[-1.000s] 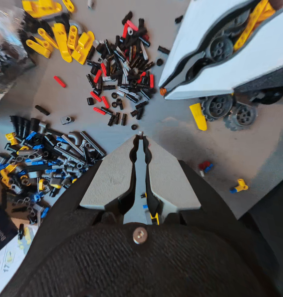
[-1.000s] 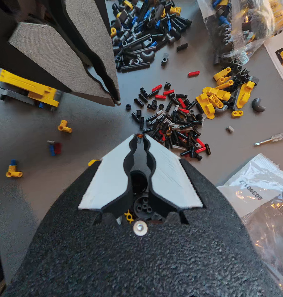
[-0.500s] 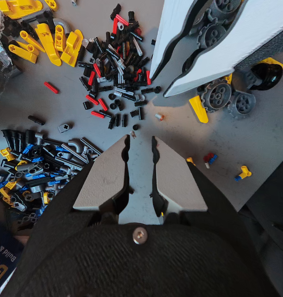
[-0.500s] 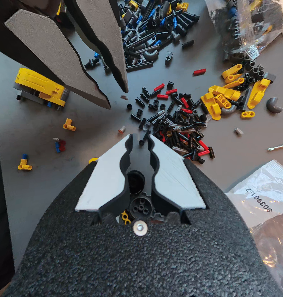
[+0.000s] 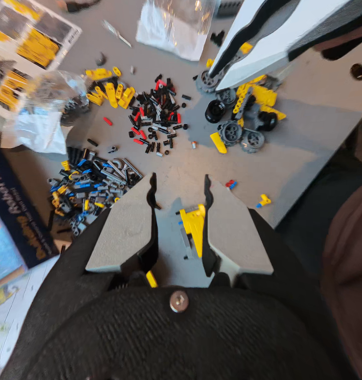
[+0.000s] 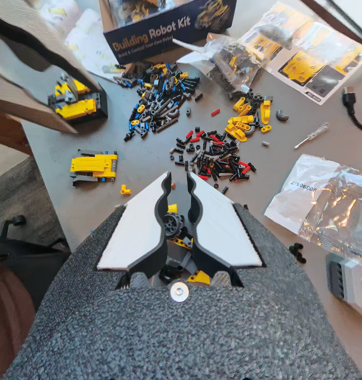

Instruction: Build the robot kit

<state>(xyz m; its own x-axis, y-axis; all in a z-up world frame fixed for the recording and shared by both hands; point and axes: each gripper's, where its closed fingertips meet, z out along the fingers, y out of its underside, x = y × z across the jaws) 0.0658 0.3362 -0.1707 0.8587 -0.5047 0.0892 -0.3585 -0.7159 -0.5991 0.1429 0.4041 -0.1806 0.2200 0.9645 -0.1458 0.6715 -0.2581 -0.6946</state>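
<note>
Left claw (image 5: 179,178): mine, open, over yellow-and-grey brick assembly (image 5: 191,225).
Right claw (image 6: 178,177): parted, empty, above toothed grey wheel (image 6: 172,224).
Risk: nudging loose pins.

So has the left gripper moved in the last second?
Yes. The left gripper has pulled back from the black and red pin pile, now over the yellow assembly, jaws opened.

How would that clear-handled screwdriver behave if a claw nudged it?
The screwdriver would probably roll, since its handle looks round and it lies flat on the smooth grey table. It looks thin and light, so it may skid. Its glossy handle might slip when pinched.
</note>
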